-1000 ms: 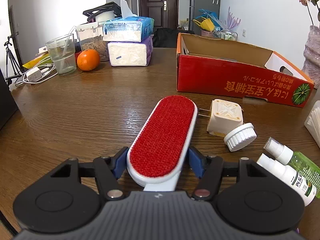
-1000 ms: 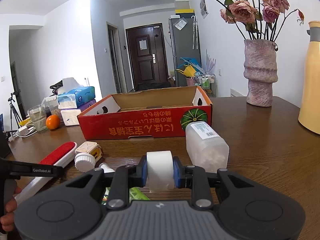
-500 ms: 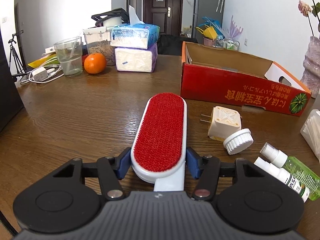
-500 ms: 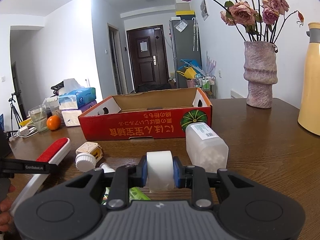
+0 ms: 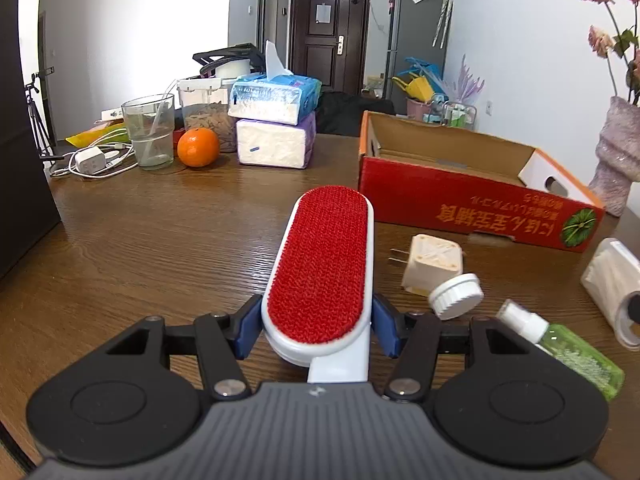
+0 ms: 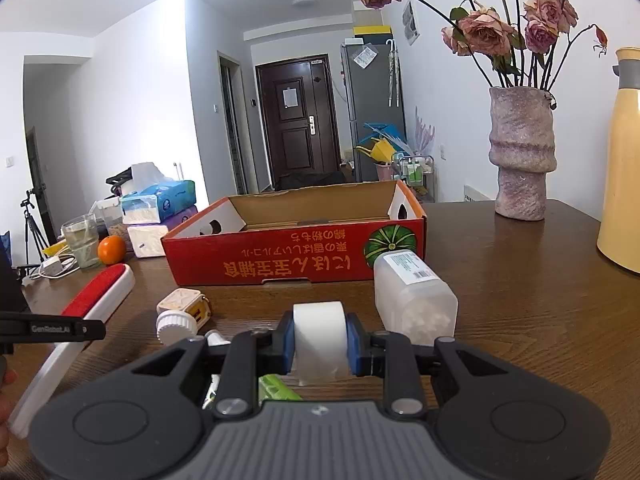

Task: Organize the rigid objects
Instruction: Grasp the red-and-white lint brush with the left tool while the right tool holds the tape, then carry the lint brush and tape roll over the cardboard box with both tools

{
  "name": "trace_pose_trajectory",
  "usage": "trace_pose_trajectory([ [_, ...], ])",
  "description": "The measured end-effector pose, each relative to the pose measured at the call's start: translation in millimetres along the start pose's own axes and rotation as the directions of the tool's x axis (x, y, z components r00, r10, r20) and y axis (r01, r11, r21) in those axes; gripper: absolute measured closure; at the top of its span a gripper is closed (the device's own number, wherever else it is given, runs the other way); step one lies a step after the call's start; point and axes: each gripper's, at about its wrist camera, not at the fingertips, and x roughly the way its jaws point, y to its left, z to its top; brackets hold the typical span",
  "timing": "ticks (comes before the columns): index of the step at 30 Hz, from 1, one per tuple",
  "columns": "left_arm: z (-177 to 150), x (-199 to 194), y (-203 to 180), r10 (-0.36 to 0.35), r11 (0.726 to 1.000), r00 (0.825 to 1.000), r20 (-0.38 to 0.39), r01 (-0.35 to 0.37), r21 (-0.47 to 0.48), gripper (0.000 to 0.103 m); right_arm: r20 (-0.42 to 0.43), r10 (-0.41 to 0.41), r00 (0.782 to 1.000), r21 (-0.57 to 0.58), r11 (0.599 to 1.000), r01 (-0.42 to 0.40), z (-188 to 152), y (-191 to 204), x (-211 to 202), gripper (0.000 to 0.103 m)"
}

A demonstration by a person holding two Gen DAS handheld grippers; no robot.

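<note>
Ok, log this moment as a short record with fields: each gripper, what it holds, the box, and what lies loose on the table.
left gripper: shut on the lint brush, red pad up, raised off the table
right gripper: shut on the white cylinder
box: red cardboard, open top, nothing visible inside
loose on table: plug adapter, white cap, green spray bottle, clear plastic jar lying on its side
</note>
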Motion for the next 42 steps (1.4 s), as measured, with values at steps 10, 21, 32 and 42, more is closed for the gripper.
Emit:
trace_pose_trajectory([
  [10,-1.0,-29.3,-16.2,-0.053,0.999,0.997,0.056,0.052,0.004,0.045,0.02,0.021,1.0,0.004,1.0,-0.021,4.0,0.4,-6.0,0.079],
  [21,11.5,-40.0,-42.6,-0.097,0.995,0.992,0.078,0.095,0.024,0.045,0.048,0.035,0.998,0.003,0.999,-0.036,17.6,-1.6,-12.6,0.079],
  [32,34.4,-42.9,-63.8,-0.118,0.993,0.987,0.11,0.116,0.025,0.045,0.099,0.029,0.995,-0.008,1.0,-0.029,42.6,-3.6,-10.8,0.079],
  [42,55.9,-29.5,-73.5,-0.099,0.995,0.986,0.138,0.1,-0.003,0.045,0.144,0.017,0.989,-0.014,1.0,-0.015,65.6,0.7,7.6,0.079],
])
